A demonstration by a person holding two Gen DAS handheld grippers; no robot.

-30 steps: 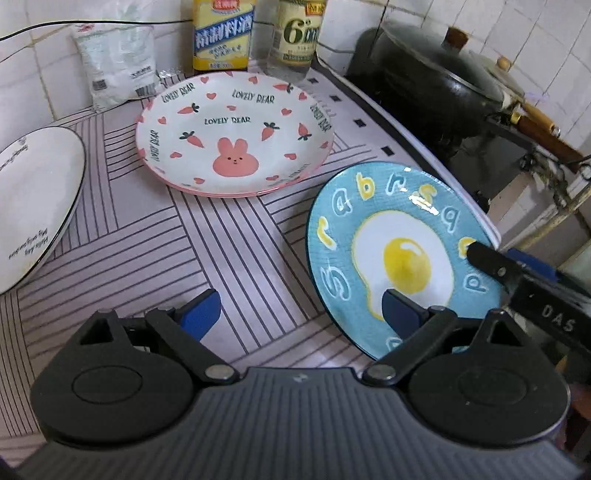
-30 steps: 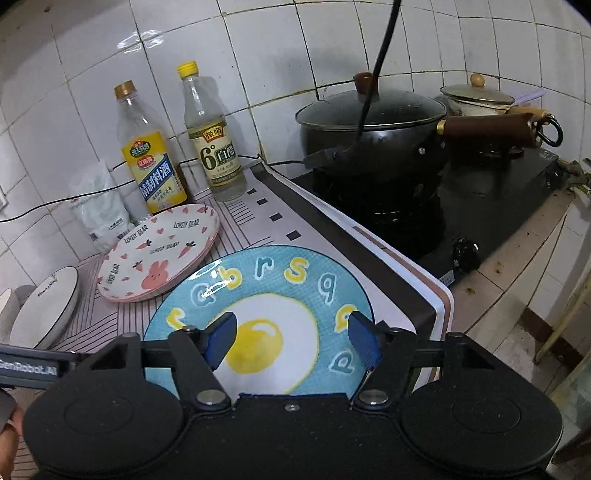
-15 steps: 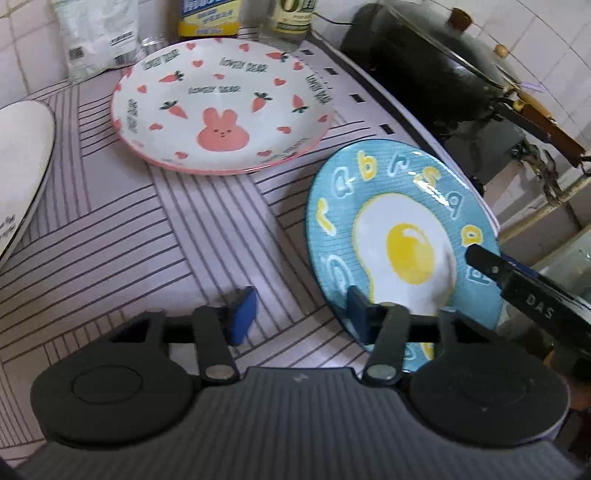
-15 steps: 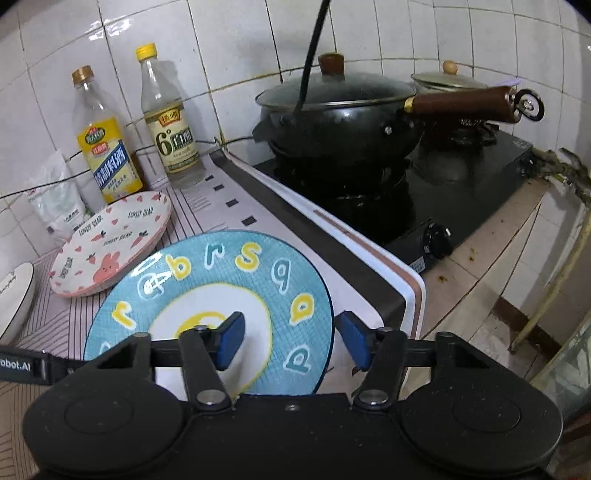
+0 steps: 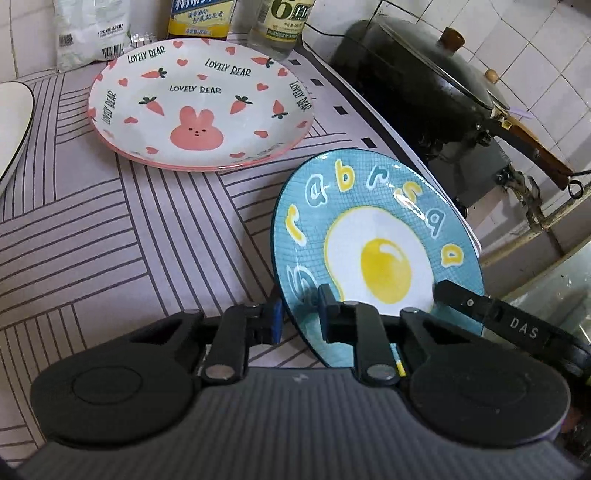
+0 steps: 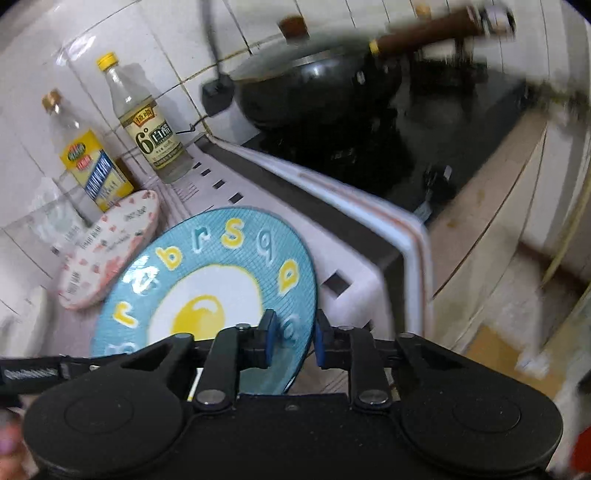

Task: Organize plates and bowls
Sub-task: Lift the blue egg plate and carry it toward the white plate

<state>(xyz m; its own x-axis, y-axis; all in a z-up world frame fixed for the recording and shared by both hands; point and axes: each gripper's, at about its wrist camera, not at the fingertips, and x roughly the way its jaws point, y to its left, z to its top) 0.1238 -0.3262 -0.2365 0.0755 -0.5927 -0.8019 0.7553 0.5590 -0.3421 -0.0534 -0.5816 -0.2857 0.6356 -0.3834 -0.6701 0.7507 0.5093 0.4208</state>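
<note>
A blue plate with a fried-egg picture [image 5: 376, 254] is held off the striped mat, tilted. My left gripper [image 5: 298, 316] is shut on its near left rim, one pad under and one on top. My right gripper [image 6: 291, 339] is shut on its near right rim; the plate shows there too [image 6: 207, 291]. A pink rabbit plate [image 5: 199, 103] lies flat on the mat behind it and also shows in the right wrist view [image 6: 110, 247]. A white plate with a dark rim [image 5: 14, 125] lies at the far left.
Two bottles [image 6: 151, 122] and a white bag [image 5: 92, 33] stand against the tiled wall. A black lidded pan [image 5: 417, 92] sits on the stove to the right. The counter edge [image 6: 413, 258] drops off at the right.
Both grippers have closed onto the blue plate's rim. The plate has risen from the mat and tilted. The right wrist view has swung and is blurred.
</note>
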